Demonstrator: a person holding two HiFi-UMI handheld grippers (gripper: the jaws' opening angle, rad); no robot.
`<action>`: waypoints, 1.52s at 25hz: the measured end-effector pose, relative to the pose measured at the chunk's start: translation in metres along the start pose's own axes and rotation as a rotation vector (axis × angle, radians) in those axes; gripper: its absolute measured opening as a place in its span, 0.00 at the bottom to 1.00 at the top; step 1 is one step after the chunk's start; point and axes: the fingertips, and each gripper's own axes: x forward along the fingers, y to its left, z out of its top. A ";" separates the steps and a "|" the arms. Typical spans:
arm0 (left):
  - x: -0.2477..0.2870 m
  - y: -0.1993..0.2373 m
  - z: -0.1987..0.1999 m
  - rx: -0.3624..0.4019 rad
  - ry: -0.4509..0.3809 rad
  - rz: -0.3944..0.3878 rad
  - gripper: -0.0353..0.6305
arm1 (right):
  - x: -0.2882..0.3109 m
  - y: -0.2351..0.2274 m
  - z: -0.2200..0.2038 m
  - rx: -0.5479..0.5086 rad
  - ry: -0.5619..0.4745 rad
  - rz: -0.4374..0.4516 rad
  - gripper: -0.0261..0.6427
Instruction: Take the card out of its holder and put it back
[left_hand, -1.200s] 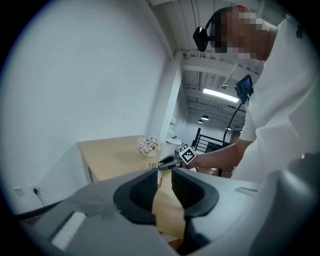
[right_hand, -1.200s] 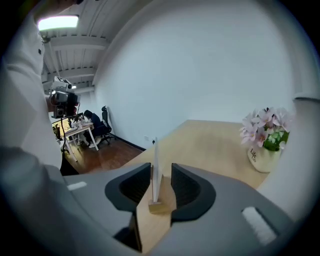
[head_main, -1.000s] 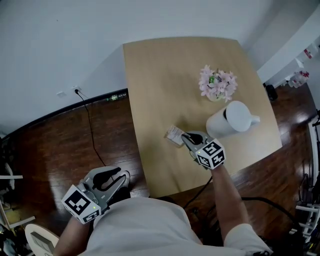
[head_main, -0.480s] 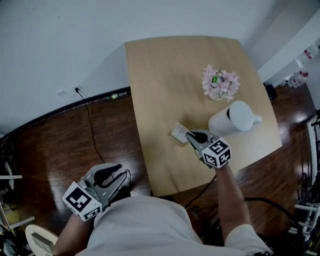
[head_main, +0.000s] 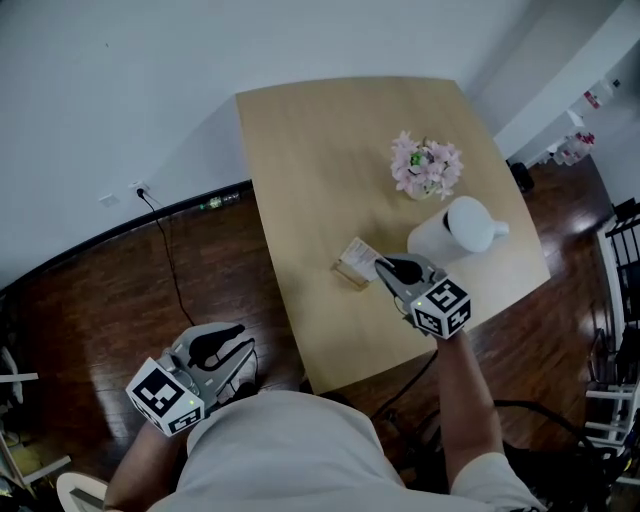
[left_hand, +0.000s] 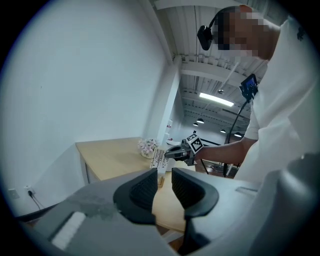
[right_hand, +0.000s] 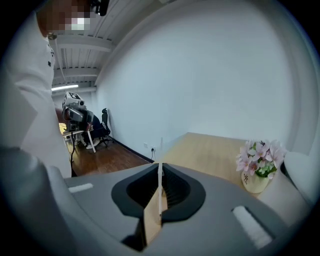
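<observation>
A white printed card (head_main: 357, 256) stands upright over its small wooden holder (head_main: 349, 275) near the front of the tan table (head_main: 300, 150). My right gripper (head_main: 381, 266) is shut on the card's right edge. In the right gripper view the card (right_hand: 160, 170) shows edge-on, pinched between the black pads (right_hand: 172, 187). I cannot tell whether its lower edge is still in the holder's slot. My left gripper (head_main: 238, 347) hangs off the table at the lower left, above the floor, with a narrow gap and nothing in it. Past the left gripper (left_hand: 164, 181) I see the card (left_hand: 159, 159) and the right gripper (left_hand: 171, 153).
A pot of pink flowers (head_main: 426, 168) and a white pitcher (head_main: 452, 232) stand just right of the card, the pitcher close to my right gripper. The table's front edge (head_main: 370, 365) is near. A black cable (head_main: 165, 250) runs over the dark wooden floor on the left.
My right gripper has risen with the card between its jaws, lifting it over the holder. The left gripper has hardly moved.
</observation>
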 end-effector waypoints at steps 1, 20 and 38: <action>-0.002 0.001 0.000 0.003 -0.003 -0.008 0.20 | -0.003 0.005 0.005 -0.008 -0.001 -0.005 0.07; -0.078 0.047 -0.018 0.060 -0.018 -0.141 0.20 | -0.007 0.209 0.037 -0.029 0.011 -0.008 0.07; -0.099 0.040 -0.038 0.145 0.016 -0.302 0.21 | -0.004 0.295 0.042 -0.020 0.011 -0.035 0.07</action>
